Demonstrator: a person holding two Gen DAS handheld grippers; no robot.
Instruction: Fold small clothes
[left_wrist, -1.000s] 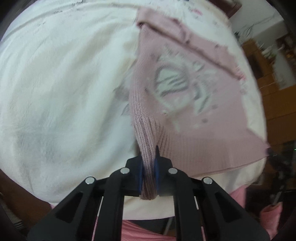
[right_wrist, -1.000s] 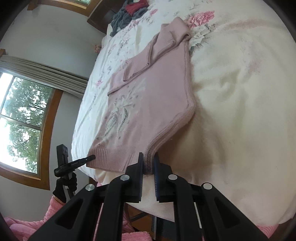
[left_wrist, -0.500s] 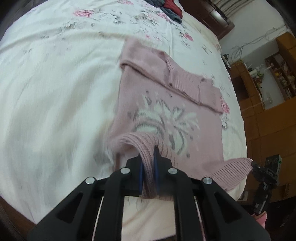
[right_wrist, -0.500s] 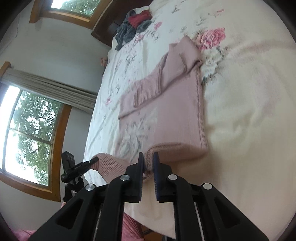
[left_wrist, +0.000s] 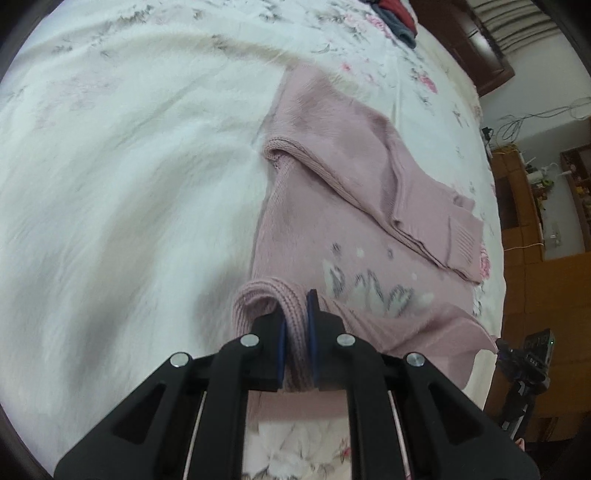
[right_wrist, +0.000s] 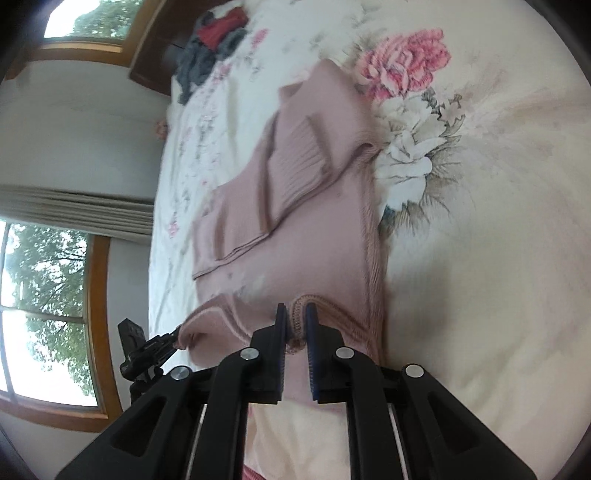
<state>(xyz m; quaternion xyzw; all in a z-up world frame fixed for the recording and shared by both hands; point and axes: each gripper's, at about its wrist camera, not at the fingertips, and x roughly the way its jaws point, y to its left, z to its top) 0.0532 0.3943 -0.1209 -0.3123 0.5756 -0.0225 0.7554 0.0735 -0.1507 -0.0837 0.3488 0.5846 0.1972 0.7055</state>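
Pink knit sweater (left_wrist: 354, 206) lies on the floral bedspread (left_wrist: 129, 166), centre-right of the left wrist frame, sleeves folded across the body, hem lifted toward lower centre; left gripper (left_wrist: 295, 325) pinches a ribbed hem fold between its blue pads; right gripper (right_wrist: 295, 325) pinches the hem's other corner at lower centre of its frame; no containers visible; dark grey and red clothes pile (right_wrist: 210, 44) sits upper left by the headboard; tripod-mounted camera (right_wrist: 144, 350) stands lower left beside the bed edge.
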